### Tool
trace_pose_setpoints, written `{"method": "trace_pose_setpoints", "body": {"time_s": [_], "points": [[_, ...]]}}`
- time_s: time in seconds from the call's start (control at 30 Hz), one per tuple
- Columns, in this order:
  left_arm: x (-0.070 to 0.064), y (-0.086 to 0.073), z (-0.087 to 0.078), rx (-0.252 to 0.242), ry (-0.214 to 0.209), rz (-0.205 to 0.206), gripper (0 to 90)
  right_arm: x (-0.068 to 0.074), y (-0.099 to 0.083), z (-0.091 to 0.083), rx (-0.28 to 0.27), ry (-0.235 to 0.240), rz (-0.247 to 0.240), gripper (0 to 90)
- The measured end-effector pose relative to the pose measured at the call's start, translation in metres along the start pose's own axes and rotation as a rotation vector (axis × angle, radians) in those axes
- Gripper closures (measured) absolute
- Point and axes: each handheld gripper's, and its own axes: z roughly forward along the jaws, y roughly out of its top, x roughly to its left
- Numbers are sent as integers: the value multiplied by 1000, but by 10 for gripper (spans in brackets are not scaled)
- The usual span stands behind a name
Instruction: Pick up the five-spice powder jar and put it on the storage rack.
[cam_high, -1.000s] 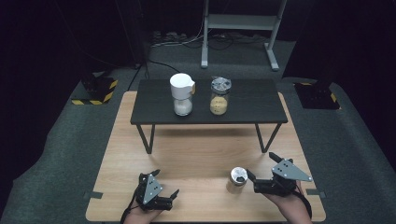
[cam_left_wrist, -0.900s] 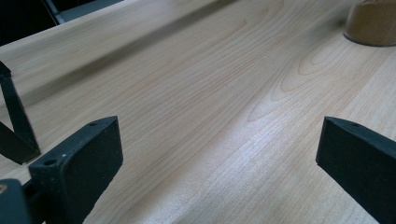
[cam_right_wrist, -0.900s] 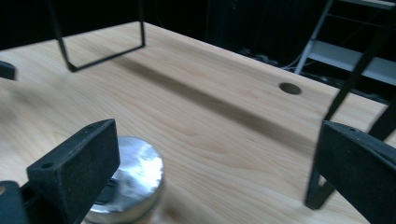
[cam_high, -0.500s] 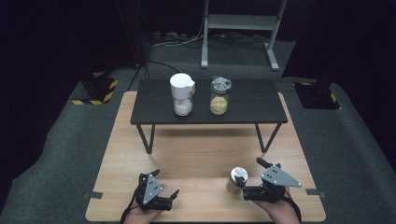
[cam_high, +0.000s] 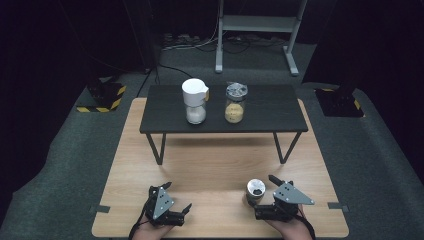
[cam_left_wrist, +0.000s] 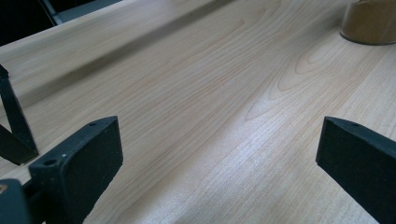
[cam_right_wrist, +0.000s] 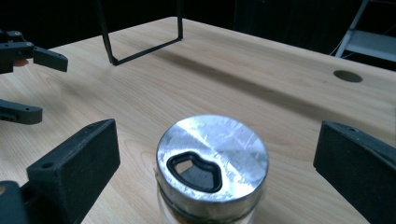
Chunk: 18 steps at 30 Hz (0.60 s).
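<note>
A small glass jar (cam_high: 255, 189) with a silver shaker lid (cam_right_wrist: 212, 156) stands near the front right of the wooden table (cam_high: 220, 160). My right gripper (cam_high: 265, 199) is open, and its jaws stand wide on either side of the jar (cam_right_wrist: 210, 205) without touching it. My left gripper (cam_high: 178, 196) rests open at the front left, with bare wood between its jaws (cam_left_wrist: 217, 140). The left gripper view catches the base of the jar (cam_left_wrist: 371, 21), with brown contents, at the top right. The left gripper (cam_right_wrist: 23, 79) also shows far off at the left of the right gripper view.
A low black table (cam_high: 270, 112) stands on the far half of the wooden table. It carries a white-lidded jar (cam_high: 195, 100) and a silver-lidded jar (cam_high: 235, 102) with yellow contents. Its thin legs (cam_right_wrist: 140, 46) rise ahead. A round hole (cam_right_wrist: 348, 75) marks the wood.
My right gripper has moved left and slightly toward me, bringing its open jaws around the small jar. The jar and the left gripper have stayed in place.
</note>
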Motion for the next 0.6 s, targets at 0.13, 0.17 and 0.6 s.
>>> {"method": "trace_pose_setpoints", "body": {"time_s": [0.13, 0.17, 0.6], "points": [[0, 0, 0, 1, -1, 2, 8, 3, -7, 4, 10, -4, 2, 0], [0, 0, 0, 0, -1, 1, 8, 4, -9, 4, 14, -4, 6, 0], [0, 0, -1, -1, 1, 2, 8, 8, -24, 10, -14, -20, 11, 74]]}}
